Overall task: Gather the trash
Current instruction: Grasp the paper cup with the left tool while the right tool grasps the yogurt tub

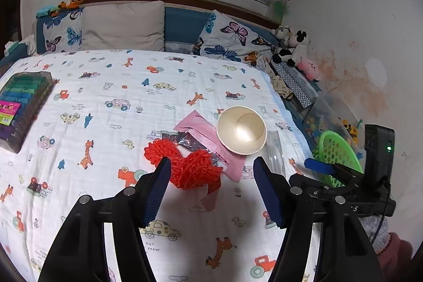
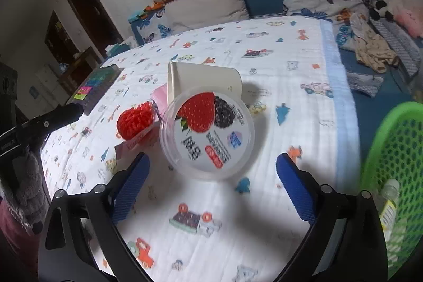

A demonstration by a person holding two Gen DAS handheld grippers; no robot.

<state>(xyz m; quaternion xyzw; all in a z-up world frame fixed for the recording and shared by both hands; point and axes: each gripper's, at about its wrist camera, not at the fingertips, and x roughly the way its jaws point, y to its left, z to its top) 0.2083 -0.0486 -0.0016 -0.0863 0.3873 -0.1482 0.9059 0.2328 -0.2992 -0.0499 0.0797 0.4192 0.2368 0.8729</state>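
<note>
The right gripper (image 2: 212, 173) has its jaws spread wide, holding nothing. The round fruit tub (image 2: 207, 135) sits just ahead, between the tips, untouched. The left gripper (image 1: 211, 171) is open too, the red mesh (image 1: 185, 165) by its left jaw. A green basket (image 2: 394, 149) is off right.

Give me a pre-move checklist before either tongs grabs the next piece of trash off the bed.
1. Left tongs open, empty: ok.
2. Right tongs open, empty: ok.
3. Yogurt tub ahead of right tongs, not yet between the pads: ok.
4. Red pom-pom near left tongs: ok.
5. Green basket beside the bed, in view: ok.
6. Paper cup empty inside: ok.
</note>
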